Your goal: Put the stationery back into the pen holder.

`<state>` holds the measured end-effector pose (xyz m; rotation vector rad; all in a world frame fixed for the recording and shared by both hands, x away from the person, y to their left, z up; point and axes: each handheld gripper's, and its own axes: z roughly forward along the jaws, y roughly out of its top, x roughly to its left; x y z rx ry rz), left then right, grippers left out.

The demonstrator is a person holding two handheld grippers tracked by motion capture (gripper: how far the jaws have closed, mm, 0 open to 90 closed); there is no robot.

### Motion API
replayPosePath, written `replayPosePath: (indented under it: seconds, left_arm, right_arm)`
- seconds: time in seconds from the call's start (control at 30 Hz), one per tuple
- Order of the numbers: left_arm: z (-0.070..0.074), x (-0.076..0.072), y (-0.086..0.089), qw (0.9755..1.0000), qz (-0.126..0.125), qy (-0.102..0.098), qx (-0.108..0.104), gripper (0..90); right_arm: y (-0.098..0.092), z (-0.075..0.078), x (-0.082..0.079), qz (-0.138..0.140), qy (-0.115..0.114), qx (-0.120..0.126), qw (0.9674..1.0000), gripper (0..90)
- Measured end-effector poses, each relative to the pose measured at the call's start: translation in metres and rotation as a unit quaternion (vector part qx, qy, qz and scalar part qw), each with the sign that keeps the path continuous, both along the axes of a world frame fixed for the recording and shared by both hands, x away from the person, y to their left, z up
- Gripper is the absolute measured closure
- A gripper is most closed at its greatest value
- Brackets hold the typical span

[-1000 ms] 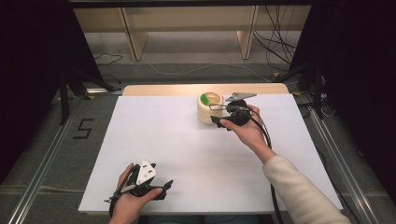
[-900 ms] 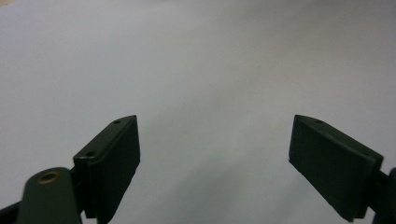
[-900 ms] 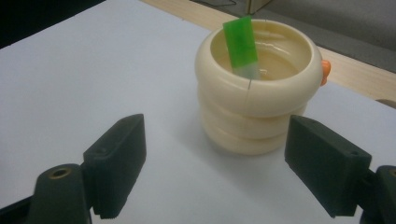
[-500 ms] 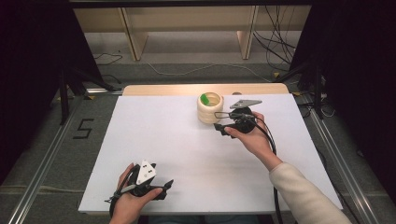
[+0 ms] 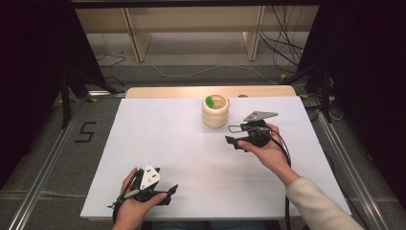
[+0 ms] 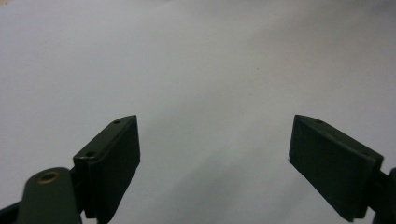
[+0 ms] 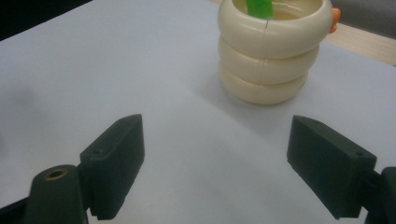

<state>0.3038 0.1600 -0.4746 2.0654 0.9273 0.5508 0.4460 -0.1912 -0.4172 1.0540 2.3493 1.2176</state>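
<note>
High view: a white counter [image 5: 191,158] is seen from above, with a cream ribbed pot [image 5: 215,111] standing upright near its far edge, slightly right of centre. A green piece [image 5: 209,101] is seen inside the pot's mouth. The right claw [image 5: 233,140] is held by a hand [image 5: 266,152] just near and right of the pot, apart from it, its jaws directed leftward; a grey three-cornered plate [image 5: 259,115] is carried on top. The left claw [image 5: 171,189] is held at the near left edge of the counter, well apart from the pot, with its own plate [image 5: 150,177] uppermost.

Left gripper view: the left claw [image 6: 215,154] is shown with its jaws spread wide over bare white counter [image 6: 210,70]; nothing is held between them.

Right gripper view: the right claw [image 7: 215,158] is likewise shown spread wide and empty. The pot [image 7: 272,51], formed of three stacked rounded rings, is seen beyond the jaws, toward the right one and not touched. The green piece [image 7: 259,8] is seen leaning against the inner rim. A small orange thing [image 7: 335,22] is seen at the pot's far side; its nature cannot be told.
</note>
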Motion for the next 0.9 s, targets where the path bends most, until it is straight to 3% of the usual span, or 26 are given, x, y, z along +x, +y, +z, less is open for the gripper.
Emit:
replayPosePath:
  seconds: [0.57, 0.9]
  left_arm:
    - [0.0, -0.001, 0.0, 1.0, 0.002, 0.0, -0.001, 16.3]
    - [0.002, -0.001, -0.003, 1.0, -0.008, -0.001, 0.001, 16.2]
  right_arm:
    - [-0.03, -0.015, -0.039, 0.007, 0.012, 0.012, 0.9998, 19.4]
    - [-0.051, -0.04, -0.075, 0.009, 0.014, 0.026, 0.9995, 19.2]
